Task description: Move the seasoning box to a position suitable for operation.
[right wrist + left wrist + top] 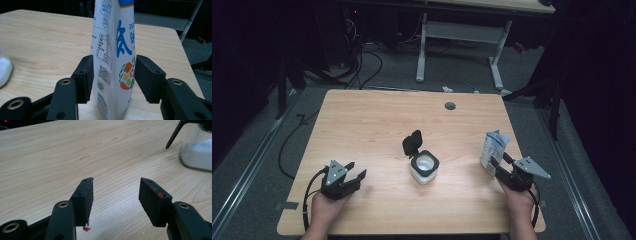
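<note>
A white printed pouch [494, 147] stands upright near the table's right edge. My right gripper [498, 164] has one jaw on each side of it. In the right gripper view both pads press against the sides of the pouch [113, 50], which fills the gap of the right gripper [113, 75]. A clear jar [424, 168] of white powder stands mid-table with its black flip lid [412, 142] raised. My left gripper [354, 172] rests open on the wood at the front left. In the left gripper view, nothing lies between the jaws of the left gripper [116, 186], and the jar [198, 152] is at the far right.
The wooden table [372, 125] has a round cable hole [450, 106] near its far edge. A white desk frame [462, 35] and loose cables stand on the floor beyond. The pouch sits close to the table's right edge.
</note>
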Demonstrator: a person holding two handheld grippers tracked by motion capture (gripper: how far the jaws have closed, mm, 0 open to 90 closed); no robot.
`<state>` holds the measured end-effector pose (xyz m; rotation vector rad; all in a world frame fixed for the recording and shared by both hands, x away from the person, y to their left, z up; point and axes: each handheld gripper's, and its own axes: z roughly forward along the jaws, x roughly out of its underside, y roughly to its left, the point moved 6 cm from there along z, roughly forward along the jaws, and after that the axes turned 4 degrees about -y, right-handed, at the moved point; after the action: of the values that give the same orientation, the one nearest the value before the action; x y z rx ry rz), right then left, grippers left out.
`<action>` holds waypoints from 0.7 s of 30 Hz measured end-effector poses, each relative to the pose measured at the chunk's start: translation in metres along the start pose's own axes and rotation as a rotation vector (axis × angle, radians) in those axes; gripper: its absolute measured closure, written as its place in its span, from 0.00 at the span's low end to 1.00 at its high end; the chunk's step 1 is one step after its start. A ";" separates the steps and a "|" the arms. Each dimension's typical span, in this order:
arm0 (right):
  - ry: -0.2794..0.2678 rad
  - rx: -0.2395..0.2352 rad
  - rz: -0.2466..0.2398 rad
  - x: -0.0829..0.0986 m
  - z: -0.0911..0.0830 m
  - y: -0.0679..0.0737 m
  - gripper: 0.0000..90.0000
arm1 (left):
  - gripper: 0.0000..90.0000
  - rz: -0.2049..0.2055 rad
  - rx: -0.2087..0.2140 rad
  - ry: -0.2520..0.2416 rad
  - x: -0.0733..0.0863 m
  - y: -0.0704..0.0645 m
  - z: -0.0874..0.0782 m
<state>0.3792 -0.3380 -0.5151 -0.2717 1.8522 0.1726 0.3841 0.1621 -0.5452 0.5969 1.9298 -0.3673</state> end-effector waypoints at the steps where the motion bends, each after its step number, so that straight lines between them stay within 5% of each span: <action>1: 0.000 0.001 0.001 0.000 0.000 -0.001 0.54 | 0.51 -0.001 0.002 0.001 0.000 0.000 0.000; 21: 0.029 0.036 0.010 0.004 -0.013 0.001 0.55 | 0.52 -0.010 0.015 0.016 0.000 -0.002 0.004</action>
<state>0.3660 -0.3411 -0.5153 -0.2412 1.8842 0.1422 0.3855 0.1587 -0.5471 0.6019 1.9470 -0.3842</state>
